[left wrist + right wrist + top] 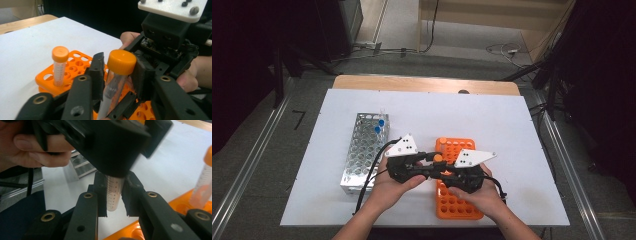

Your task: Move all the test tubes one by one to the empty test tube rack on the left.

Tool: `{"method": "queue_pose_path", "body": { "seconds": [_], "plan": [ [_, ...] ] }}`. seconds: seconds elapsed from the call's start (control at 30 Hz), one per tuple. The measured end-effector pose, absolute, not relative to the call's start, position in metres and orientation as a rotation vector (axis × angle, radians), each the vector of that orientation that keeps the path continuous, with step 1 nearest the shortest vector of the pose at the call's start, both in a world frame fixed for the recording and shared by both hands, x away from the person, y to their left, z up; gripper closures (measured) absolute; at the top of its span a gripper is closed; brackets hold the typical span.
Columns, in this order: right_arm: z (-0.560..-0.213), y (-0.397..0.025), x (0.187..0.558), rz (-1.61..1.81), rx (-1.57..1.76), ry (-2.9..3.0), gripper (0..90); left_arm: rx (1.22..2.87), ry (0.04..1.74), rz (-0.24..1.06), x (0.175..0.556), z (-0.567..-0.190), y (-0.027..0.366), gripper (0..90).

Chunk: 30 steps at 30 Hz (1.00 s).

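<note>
A clear tube with an orange cap is held in the air over the orange rack. Both grippers meet on it. My left gripper is shut on it just under the cap. My right gripper is shut on its graduated lower body, with the left gripper's black housing right above. In the high view the two grippers, left and right, face each other at the table's front middle. A second orange-capped tube stands upright in a corner hole of the rack.
A metal rack lies left of the orange one, with blue-capped tubes at its far end. The white table top stretches behind and to the right. Cables trail from both grippers toward the table's front edge.
</note>
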State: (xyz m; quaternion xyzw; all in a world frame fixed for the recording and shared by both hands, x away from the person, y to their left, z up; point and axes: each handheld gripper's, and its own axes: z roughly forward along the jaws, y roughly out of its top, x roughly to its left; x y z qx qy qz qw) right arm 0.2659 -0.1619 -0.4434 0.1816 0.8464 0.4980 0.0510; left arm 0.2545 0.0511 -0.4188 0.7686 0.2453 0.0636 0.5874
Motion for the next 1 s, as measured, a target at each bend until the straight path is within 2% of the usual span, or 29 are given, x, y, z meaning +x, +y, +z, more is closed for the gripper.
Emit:
{"method": "queue_pose_path", "body": {
  "seconds": [0.3, 0.43, 1.0],
  "plan": [
    [-0.444, -0.163, 0.266, 1.529, 0.552, 2.584, 72.4, 1.797, 0.556, 0.196, 0.252, -0.418, 0.053, 69.8],
    [-0.443, -0.167, 0.268, 1.534, 0.556, 2.575, 69.2, 1.782, 0.564, 0.211, 0.253, -0.416, 0.06, 69.9],
    [-0.443, -0.201, 0.29, 1.616, 0.65, 2.511, 35.3, 1.641, 0.76, 0.397, 0.266, -0.404, 0.137, 70.0]
  ]
}}
